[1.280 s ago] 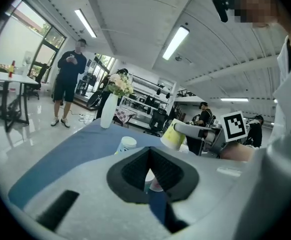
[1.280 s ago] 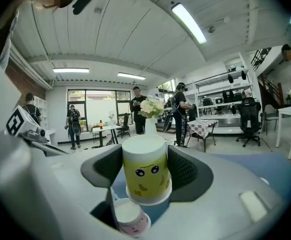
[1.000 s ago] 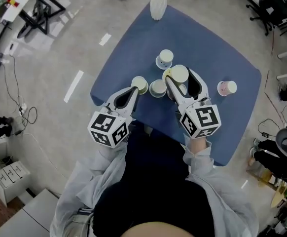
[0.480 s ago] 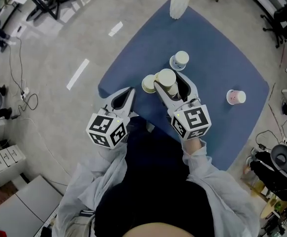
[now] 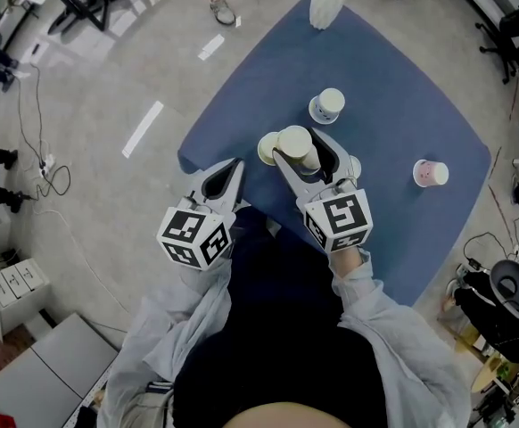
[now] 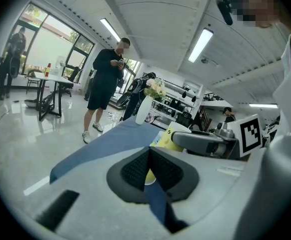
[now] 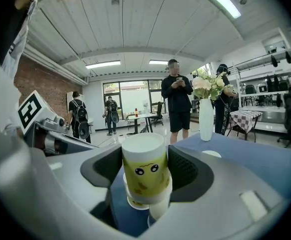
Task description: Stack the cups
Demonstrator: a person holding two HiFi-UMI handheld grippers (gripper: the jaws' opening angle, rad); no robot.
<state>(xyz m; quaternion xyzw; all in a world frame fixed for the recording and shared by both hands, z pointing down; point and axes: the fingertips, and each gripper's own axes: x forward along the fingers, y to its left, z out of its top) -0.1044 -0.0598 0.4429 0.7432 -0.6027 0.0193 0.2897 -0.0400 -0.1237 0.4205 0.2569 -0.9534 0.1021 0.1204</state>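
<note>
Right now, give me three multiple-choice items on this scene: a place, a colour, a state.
1. On the tablecloth, the pink cup stands: A. alone at the right B. at the left edge C. in the middle.
2. The tablecloth is: A. red B. blue C. green.
3. The right gripper has its fingers: A. apart, empty B. closed on the yellow cup C. shut, empty.
Key: 1 A, it stands alone, right of the gripper; 2 B, the head view shows blue; 3 B, the cup sits gripped between them.
</note>
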